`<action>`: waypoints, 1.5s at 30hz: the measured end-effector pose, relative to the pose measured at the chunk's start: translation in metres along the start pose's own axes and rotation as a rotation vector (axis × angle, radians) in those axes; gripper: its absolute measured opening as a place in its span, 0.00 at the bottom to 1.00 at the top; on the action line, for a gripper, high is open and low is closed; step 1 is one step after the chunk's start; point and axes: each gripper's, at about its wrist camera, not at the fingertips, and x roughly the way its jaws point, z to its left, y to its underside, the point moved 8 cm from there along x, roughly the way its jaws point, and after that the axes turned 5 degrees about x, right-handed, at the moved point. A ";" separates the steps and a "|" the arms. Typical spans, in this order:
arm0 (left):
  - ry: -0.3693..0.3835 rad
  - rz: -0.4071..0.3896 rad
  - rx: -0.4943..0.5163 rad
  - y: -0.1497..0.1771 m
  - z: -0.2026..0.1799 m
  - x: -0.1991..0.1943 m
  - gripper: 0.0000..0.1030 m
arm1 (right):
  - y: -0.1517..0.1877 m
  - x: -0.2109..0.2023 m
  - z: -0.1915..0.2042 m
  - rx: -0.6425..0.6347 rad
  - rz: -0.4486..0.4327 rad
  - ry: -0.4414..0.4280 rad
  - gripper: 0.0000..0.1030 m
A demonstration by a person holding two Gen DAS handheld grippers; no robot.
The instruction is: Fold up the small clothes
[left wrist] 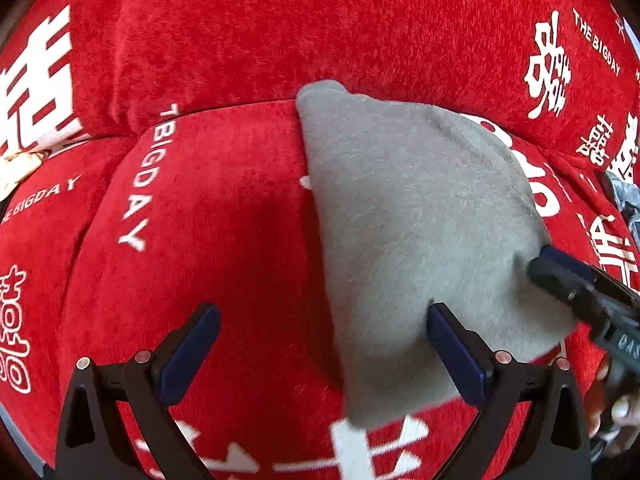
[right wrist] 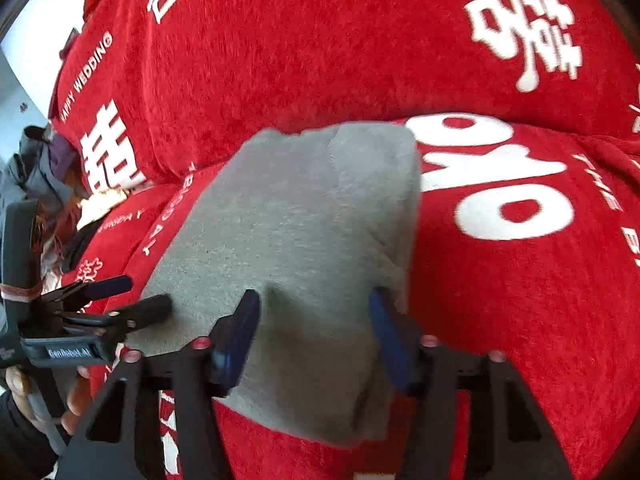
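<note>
A folded grey garment [left wrist: 420, 220] lies flat on the red printed sofa cover [left wrist: 200, 220], its far end against the back cushion. My left gripper [left wrist: 322, 312] stands wide open above its near left edge, with one finger over the grey cloth and the other over the red cover. In the right wrist view the same grey garment [right wrist: 296, 220] fills the middle. My right gripper [right wrist: 316, 298] is open over its near end, and its pads do not press the cloth. The right gripper's fingers [left wrist: 560, 276] reach in over the garment's right edge, and the left gripper [right wrist: 120, 296] shows at the left.
The red back cushion [right wrist: 320, 60] rises just behind the garment. A heap of other clothes [right wrist: 40, 168] lies at the far left end of the sofa. A person's hand [right wrist: 24, 392] holds the left gripper's handle. Something pale [left wrist: 16, 168] sits in the seam at the left.
</note>
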 end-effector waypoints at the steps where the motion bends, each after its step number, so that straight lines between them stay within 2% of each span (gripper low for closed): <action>1: -0.006 -0.012 0.000 0.001 0.005 -0.005 1.00 | 0.001 -0.006 -0.004 0.000 0.003 0.076 0.64; 2: -0.024 -0.034 -0.006 0.002 0.011 -0.013 1.00 | 0.002 -0.013 -0.007 -0.014 -0.003 0.164 0.68; 3: -0.035 -0.052 -0.022 0.001 0.018 -0.018 1.00 | 0.002 -0.022 -0.002 -0.041 -0.023 0.184 0.68; 6: 0.001 -0.040 -0.088 -0.001 0.024 -0.017 1.00 | 0.004 -0.033 0.025 -0.114 -0.062 0.167 0.70; 8: 0.031 -0.017 -0.109 -0.001 0.018 -0.011 1.00 | 0.008 -0.028 0.052 -0.202 -0.074 0.192 0.73; 9: 0.033 -0.006 -0.094 0.001 0.012 -0.006 1.00 | 0.011 -0.024 0.063 -0.244 -0.077 0.212 0.75; 11: -0.014 0.021 -0.038 0.010 0.005 0.006 1.00 | 0.018 -0.010 0.072 -0.289 -0.050 0.232 0.76; 14: -0.013 0.038 -0.007 0.030 0.003 0.012 1.00 | 0.045 0.012 0.050 -0.295 0.058 0.309 0.76; 18: 0.011 0.026 0.030 0.046 0.009 -0.003 1.00 | 0.059 -0.008 0.043 -0.241 0.041 0.253 0.76; 20: 0.017 -0.008 0.024 0.039 0.013 -0.016 1.00 | 0.052 -0.028 0.048 -0.229 0.003 0.240 0.76; 23: 0.025 -0.049 -0.024 0.010 0.014 -0.023 1.00 | 0.025 -0.048 0.055 -0.235 -0.072 0.250 0.77; 25: 0.036 -0.042 -0.057 -0.010 0.011 -0.016 1.00 | 0.007 -0.045 0.057 -0.250 -0.086 0.270 0.78; 27: 0.049 0.001 -0.102 -0.022 0.012 -0.001 1.00 | -0.007 -0.029 0.057 -0.254 -0.054 0.289 0.78; 28: 0.045 0.029 -0.134 -0.027 0.015 0.009 1.00 | -0.012 -0.019 0.057 -0.248 -0.028 0.282 0.78; 30: 0.085 0.064 -0.192 -0.032 0.017 0.026 1.00 | -0.018 0.010 0.052 -0.220 0.046 0.238 0.78; 32: 0.122 0.098 -0.224 -0.034 0.016 0.039 1.00 | -0.021 0.036 0.037 -0.197 0.101 0.267 0.78; 33: 0.147 0.114 -0.221 -0.036 0.015 0.044 1.00 | -0.025 0.041 0.031 -0.194 0.098 0.277 0.78; 36: 0.144 0.100 -0.211 -0.049 0.028 0.038 1.00 | -0.050 0.029 0.002 -0.091 0.067 0.363 0.79; 38: 0.108 0.060 -0.243 -0.061 0.052 0.028 1.00 | -0.066 0.001 -0.019 0.008 -0.015 0.336 0.79; 40: 0.132 0.049 -0.278 -0.068 0.070 0.022 1.00 | -0.074 -0.023 -0.043 0.081 -0.061 0.327 0.79; 43: 0.179 0.064 -0.332 -0.070 0.085 0.022 1.00 | -0.076 -0.041 -0.068 0.161 -0.074 0.277 0.80; 45: 0.231 0.097 -0.321 -0.066 0.075 0.030 1.00 | -0.070 -0.036 -0.069 0.202 -0.046 0.215 0.80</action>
